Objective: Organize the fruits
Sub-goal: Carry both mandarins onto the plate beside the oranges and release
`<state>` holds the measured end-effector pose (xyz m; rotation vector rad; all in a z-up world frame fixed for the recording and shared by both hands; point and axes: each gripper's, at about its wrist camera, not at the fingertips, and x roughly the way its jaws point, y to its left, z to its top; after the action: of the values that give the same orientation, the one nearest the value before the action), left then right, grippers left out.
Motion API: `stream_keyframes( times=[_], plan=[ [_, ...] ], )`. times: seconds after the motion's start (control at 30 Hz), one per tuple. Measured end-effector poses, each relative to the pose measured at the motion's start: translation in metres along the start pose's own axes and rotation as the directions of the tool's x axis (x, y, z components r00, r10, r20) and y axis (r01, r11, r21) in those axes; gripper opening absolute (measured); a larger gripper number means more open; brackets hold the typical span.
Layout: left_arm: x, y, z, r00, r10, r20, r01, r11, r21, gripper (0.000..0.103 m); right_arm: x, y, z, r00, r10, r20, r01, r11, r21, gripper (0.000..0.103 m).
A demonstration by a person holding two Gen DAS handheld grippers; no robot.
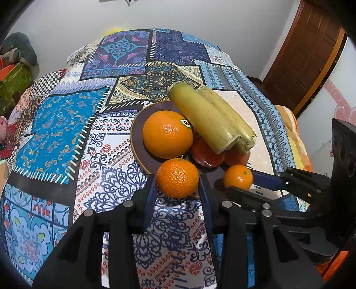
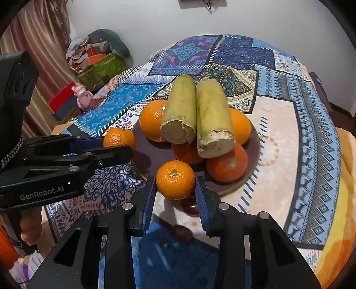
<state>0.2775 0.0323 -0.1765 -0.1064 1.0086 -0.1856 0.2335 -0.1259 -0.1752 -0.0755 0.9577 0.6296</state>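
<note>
Each claw grips a small orange mandarin at the lower centre of its frame: left claw (image 1: 177,184), right claw (image 2: 175,185), both over the near rim of the dark round plate (image 2: 153,160), probably to add them to the heaped fruit.

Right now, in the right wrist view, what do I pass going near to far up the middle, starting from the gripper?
Right gripper → small mandarin between its fingers → brown plate → reddish fruit under the stalks → two cut pale green stalks piled on top → patchwork tablecloth → white wall.
</note>
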Motion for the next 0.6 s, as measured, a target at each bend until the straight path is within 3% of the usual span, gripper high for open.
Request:
stream_keyframes(
  times=[0.37, 0.6],
  plan=[
    [0.025, -0.003, 0.006, 1.000, -0.004, -0.030, 0.005, 1.000, 0.024, 0.038, 0.015, -0.002, 0.000, 1.000, -0.011, -0.022, 0.011, 1.000, 0.000, 0.033],
    [0.028, 0.001, 0.010, 0.999, -0.019, -0.034, 0.019, 1.000, -0.010, 0.039, 0.019, -0.005, 0.001, 1.000, -0.009, -0.030, 0.009, 1.000, 0.013, 0.033]
  ],
)
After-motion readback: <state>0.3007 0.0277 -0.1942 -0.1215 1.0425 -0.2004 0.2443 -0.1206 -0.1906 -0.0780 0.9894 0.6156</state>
